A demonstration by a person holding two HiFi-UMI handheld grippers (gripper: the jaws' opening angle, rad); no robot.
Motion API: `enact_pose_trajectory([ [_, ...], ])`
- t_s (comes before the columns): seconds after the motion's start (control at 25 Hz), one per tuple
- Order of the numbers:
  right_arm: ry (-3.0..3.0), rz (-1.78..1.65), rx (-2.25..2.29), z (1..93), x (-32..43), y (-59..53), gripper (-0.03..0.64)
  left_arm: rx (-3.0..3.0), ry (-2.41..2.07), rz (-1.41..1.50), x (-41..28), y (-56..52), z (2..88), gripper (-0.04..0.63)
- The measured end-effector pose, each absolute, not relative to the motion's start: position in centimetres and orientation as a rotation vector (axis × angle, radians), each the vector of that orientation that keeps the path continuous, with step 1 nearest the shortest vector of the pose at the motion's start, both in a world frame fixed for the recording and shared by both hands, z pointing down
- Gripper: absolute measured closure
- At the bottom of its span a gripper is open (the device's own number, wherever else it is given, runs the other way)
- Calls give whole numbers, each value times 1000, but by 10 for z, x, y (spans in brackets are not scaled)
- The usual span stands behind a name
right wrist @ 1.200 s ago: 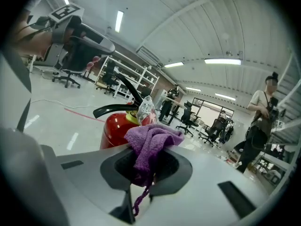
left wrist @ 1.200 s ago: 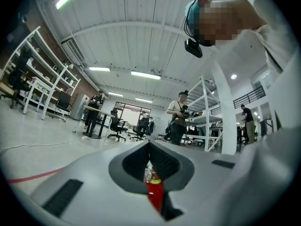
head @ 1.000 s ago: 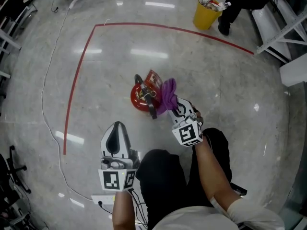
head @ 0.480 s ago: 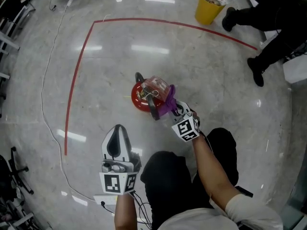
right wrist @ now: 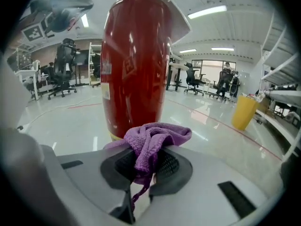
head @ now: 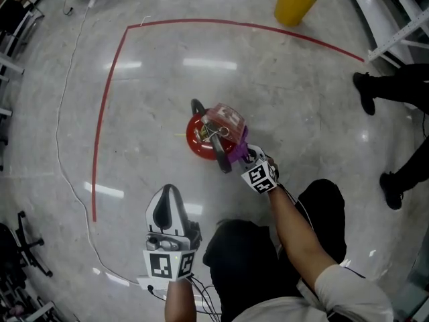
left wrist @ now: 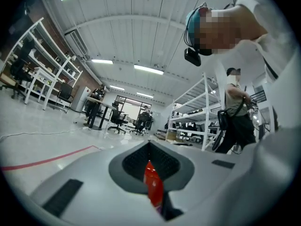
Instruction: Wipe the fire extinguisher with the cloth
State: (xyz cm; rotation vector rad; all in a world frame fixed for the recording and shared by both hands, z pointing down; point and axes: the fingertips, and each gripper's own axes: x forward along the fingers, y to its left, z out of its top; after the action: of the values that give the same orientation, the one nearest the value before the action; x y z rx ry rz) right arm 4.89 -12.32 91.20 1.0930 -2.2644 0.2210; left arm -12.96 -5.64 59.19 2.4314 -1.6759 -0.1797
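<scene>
Between the closed jaws of the right hand-held gripper (head: 247,155) sits a bunched purple cloth (right wrist: 151,146). It is pinched at its middle, with a fold spilling over the jaw tips and a thin tail hanging below. Directly ahead of that gripper, the red fire extinguisher (right wrist: 135,65) stands upright on the polished grey floor (head: 301,99). The cloth lies low against the near side of its cylinder, under the black handle (head: 219,154); actual contact cannot be confirmed. Back and to the left of the right one, well apart from the extinguisher, the left hand-held gripper (head: 167,194) is held above the floor. Its jaws are drawn together on nothing, and only a red sliver shows through the slit between them. Beyond the extinguisher from both grippers, a red line (head: 102,113) taped on the floor bends round a corner. A yellow bin (head: 295,3) stuffed with rubbish stands just past it. Far to the left of the left gripper a white cable (head: 62,146) trails across the floor, and off to the right of the right gripper stands a person's black shoe (head: 366,91).
</scene>
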Motion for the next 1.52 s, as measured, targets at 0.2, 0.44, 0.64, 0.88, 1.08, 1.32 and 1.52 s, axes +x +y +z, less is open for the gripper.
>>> enact_pose_trajectory([
  [0.2,-2204,298,1022,957,43,-112,568,2421,-1671,-173,-134,-53,597,591],
  [0.44,-2157,359,977,993,40,-102,568,2426,-1670,-157,-137,-45,604,591],
  [0.64,-2087,410,969,1012,40,-99,568,2425,-1671,-134,-135,-41,613,591],
  [0.88,-2120,442,1170,943,62,-100,568,2404,-1710,-111,-140,-36,613,591],
  [1.08,-2267,303,1395,811,81,-98,568,2386,-1771,-141,-147,-37,595,591],
  [1.32,-2406,-47,1551,646,83,-80,568,2378,-1857,-167,-154,-33,569,591],
  [1.52,-2430,-148,1469,613,50,-73,568,2351,-1909,-185,-158,-23,559,591],
])
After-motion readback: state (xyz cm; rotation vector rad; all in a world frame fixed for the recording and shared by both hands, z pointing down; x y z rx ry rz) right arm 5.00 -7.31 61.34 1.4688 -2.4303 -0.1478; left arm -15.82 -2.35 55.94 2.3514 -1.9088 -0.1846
